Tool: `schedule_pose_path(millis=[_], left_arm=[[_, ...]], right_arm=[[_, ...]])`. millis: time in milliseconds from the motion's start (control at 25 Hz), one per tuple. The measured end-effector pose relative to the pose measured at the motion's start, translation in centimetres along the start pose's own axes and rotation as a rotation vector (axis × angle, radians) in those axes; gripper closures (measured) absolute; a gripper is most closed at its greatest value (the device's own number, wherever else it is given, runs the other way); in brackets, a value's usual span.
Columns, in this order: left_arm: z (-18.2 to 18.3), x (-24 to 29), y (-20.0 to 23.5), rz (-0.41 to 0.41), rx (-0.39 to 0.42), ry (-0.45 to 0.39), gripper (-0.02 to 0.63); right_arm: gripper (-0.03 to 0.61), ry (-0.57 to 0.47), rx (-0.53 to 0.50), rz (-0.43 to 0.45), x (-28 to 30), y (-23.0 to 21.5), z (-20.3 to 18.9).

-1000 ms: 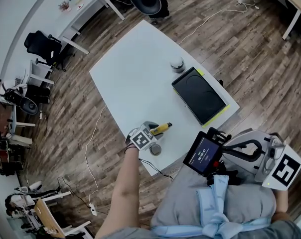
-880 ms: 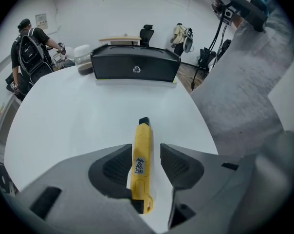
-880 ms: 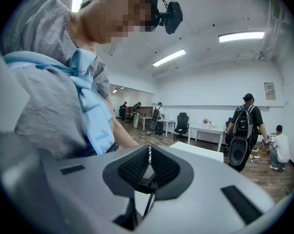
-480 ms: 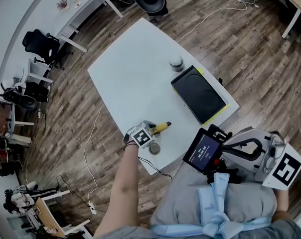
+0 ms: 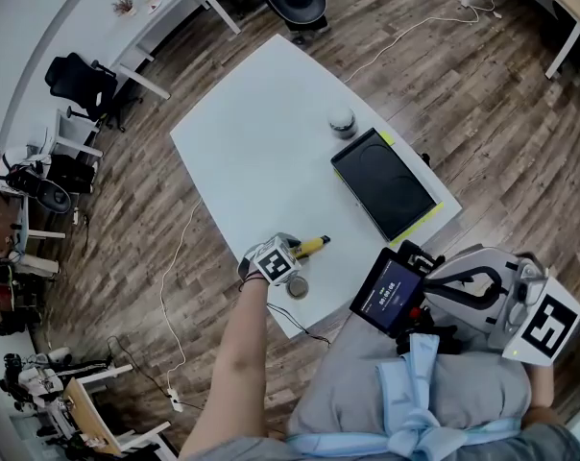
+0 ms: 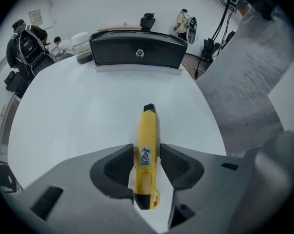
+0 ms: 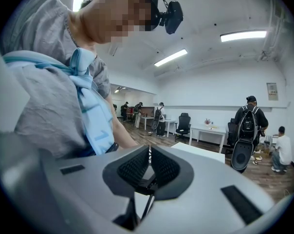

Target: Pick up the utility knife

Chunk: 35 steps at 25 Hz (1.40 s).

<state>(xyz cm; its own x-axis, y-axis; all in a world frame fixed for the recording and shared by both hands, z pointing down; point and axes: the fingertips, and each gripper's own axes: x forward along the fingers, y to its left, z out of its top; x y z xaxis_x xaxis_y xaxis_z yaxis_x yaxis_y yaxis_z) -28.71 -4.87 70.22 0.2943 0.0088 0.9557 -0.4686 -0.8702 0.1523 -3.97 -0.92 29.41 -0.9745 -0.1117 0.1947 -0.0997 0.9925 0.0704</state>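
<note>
The yellow utility knife (image 6: 147, 155) with black ends lies lengthwise between the jaws of my left gripper (image 6: 147, 152), its tip pointing away over the white table (image 6: 79, 111). Both pads press against the knife's sides, so the gripper is shut on it. In the head view the knife (image 5: 310, 248) sticks out to the right of the left gripper (image 5: 292, 251), near the table's front edge. My right gripper (image 7: 150, 162) is shut with nothing in it. It is held off the table by the person's body, at the lower right of the head view (image 5: 463, 281).
A black case (image 5: 384, 184) with a yellow-green edge lies at the table's right side, and a small round container (image 5: 342, 122) stands behind it. A round object (image 5: 298, 287) sits by the front edge next to the left gripper. A cable hangs off that edge.
</note>
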Motion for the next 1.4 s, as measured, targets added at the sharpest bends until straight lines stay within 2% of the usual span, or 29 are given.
schedule_pose_path(millis=[200, 440, 560, 1040, 1400], left_arm=[[0.1, -0.6, 0.4, 0.009, -0.022, -0.012, 0.453], [0.0, 0.0, 0.0, 0.057, 0.039, 0.028, 0.486], [-0.2, 0.2, -0.2, 0.075, 0.032, 0.045, 0.491], [0.0, 0.3, 0.2, 0.101, -0.126, -0.034, 0.491], [0.8, -0.8, 1.4, 0.175, -0.281, -0.143, 0.491]], right_arm=[[0.549, 0.001, 0.004, -0.004, 0.0, -0.1, 0.0], [0.549, 0.0, 0.009, -0.012, -0.1, -0.2, -0.1], [0.549, -0.011, 0.001, -0.008, 0.0, -0.2, 0.1], [0.549, -0.002, -0.016, -0.005, 0.0, -0.2, -0.1], [0.549, -0.004, -0.02, 0.005, -0.1, -0.2, -0.2]])
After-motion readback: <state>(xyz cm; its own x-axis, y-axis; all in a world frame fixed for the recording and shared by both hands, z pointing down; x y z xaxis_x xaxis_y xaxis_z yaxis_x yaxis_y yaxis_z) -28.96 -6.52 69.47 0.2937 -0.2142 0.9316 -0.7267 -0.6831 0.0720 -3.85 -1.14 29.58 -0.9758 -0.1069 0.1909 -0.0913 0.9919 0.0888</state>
